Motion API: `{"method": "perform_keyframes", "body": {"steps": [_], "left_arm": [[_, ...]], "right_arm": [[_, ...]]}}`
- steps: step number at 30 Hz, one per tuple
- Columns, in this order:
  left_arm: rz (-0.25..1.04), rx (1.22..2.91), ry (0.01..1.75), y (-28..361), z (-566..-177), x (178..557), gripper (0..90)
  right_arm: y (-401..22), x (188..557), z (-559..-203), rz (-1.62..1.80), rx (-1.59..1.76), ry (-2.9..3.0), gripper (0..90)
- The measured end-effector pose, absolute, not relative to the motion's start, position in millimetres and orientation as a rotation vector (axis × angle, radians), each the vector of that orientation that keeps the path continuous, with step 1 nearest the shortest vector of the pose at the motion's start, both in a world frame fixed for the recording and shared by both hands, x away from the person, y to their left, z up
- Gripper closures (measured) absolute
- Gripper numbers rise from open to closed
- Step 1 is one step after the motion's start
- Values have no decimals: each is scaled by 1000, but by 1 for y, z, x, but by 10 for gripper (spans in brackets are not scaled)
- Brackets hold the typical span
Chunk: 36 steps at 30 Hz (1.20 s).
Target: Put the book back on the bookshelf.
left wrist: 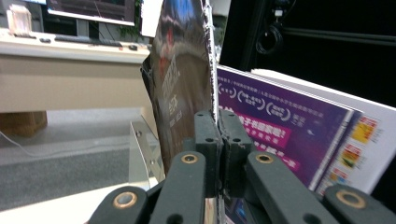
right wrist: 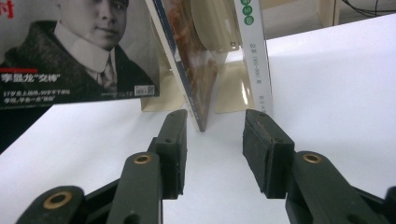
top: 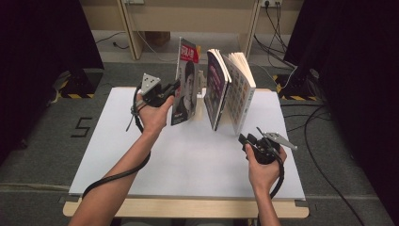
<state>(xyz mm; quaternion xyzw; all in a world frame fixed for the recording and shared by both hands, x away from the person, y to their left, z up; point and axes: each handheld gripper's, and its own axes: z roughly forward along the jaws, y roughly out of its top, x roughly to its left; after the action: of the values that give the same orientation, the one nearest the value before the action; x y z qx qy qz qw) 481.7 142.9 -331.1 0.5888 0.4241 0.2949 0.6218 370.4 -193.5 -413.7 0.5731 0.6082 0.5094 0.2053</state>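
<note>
Your left jaws (left wrist: 218,140) are pinching the portrait magazine (top: 185,89) lifted near the tabletop's (top: 188,160) far edge; right jaws (right wrist: 215,149) gaping empty, risking toppling the purple magazine (top: 216,89)

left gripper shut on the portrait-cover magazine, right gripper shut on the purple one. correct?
Half right. The left gripper is shut on the portrait-cover magazine. The right gripper is not shut on anything: in the right gripper view its jaws stand open above the white table, short of the standing magazines, and the purple magazine is untouched.
</note>
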Motion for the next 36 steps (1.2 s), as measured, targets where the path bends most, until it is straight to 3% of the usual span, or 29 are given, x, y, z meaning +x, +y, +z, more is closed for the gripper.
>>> {"method": "perform_keyframes", "body": {"steps": [8, 18, 26, 36], "left_arm": [[738, 1305, 1003, 136, -358, 496, 870], [768, 1337, 999, 143, -379, 482, 857], [726, 1405, 1005, 146, -400, 471, 815], [655, 1412, 1052, 154, -395, 475, 746]], "right_arm": [[-192, 373, -421, 1394, 1597, 1713, 608], [-191, 373, -425, 1384, 1613, 1724, 608], [-191, 373, -427, 1374, 1613, 1735, 607], [-191, 373, -430, 1376, 1622, 1740, 601]]}}
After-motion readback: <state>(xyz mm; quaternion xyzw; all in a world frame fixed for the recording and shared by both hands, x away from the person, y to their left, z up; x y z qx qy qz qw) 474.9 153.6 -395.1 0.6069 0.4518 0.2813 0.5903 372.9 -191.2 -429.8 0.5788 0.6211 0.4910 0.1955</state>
